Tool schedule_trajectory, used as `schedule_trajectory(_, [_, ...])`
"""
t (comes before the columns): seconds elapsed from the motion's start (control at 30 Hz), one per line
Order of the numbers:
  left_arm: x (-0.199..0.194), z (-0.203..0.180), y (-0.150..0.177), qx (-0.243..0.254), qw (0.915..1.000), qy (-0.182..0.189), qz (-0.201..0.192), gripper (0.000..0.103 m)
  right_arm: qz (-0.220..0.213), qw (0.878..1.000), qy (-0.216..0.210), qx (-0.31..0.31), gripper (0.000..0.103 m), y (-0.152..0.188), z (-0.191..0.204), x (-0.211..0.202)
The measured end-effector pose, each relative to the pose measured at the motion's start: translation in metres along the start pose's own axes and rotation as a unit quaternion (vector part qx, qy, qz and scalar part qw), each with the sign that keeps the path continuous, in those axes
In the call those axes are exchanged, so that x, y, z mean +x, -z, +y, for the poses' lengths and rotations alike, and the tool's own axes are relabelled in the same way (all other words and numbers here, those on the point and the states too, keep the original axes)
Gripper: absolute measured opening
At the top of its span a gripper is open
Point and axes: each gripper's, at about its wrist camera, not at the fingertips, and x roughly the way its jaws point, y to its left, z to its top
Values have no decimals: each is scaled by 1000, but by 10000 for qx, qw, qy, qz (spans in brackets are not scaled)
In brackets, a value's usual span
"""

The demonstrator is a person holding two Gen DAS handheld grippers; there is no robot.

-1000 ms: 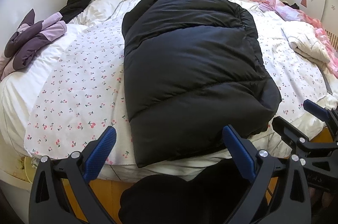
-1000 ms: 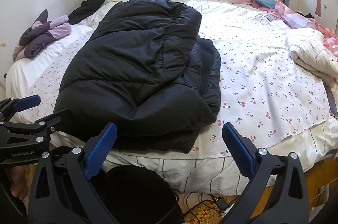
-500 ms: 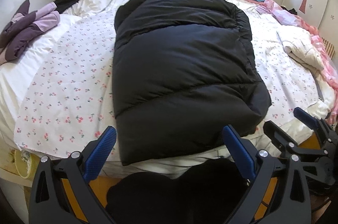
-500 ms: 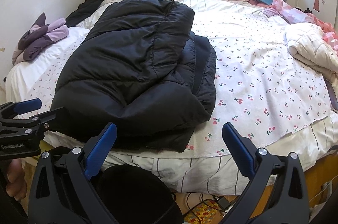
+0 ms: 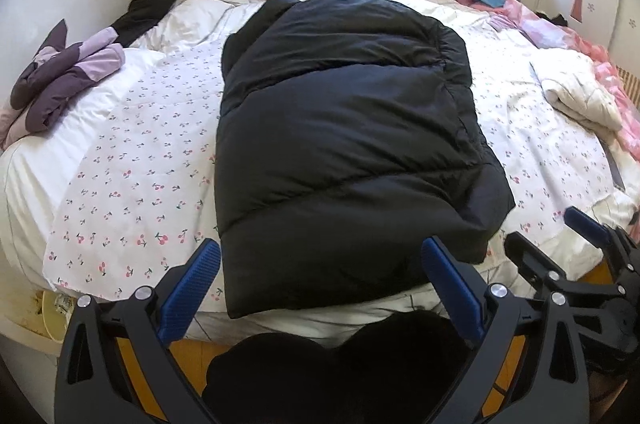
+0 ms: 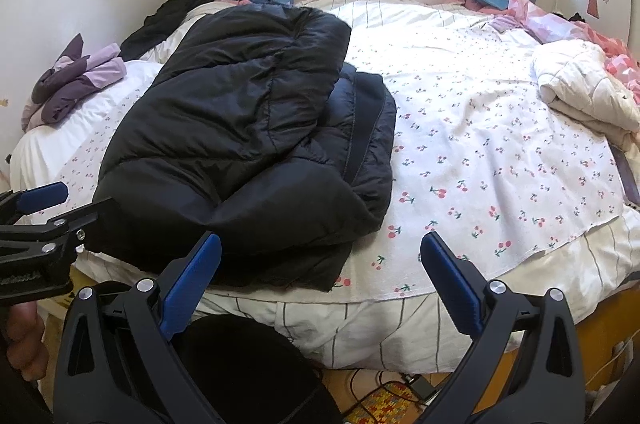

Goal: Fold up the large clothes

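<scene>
The black coat (image 5: 340, 152) lies folded on the bed (image 5: 132, 168), just ahead of both grippers; left gripper (image 5: 320, 260) and right gripper (image 6: 320, 252) gape wide, empty.

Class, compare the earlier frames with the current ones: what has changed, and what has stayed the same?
Only the viewpoints shifted slightly. Both the left gripper and right gripper stayed open, holding nothing. The black puffer coat lies folded on the bed as before, and the purple garment is unmoved.
</scene>
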Motion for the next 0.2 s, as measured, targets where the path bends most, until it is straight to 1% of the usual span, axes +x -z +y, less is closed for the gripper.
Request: schedule_trajectory(0.2, [-2,-3,0,106,9999,-70,9,96,-62,10000,33,-14,96,0,0,-6])
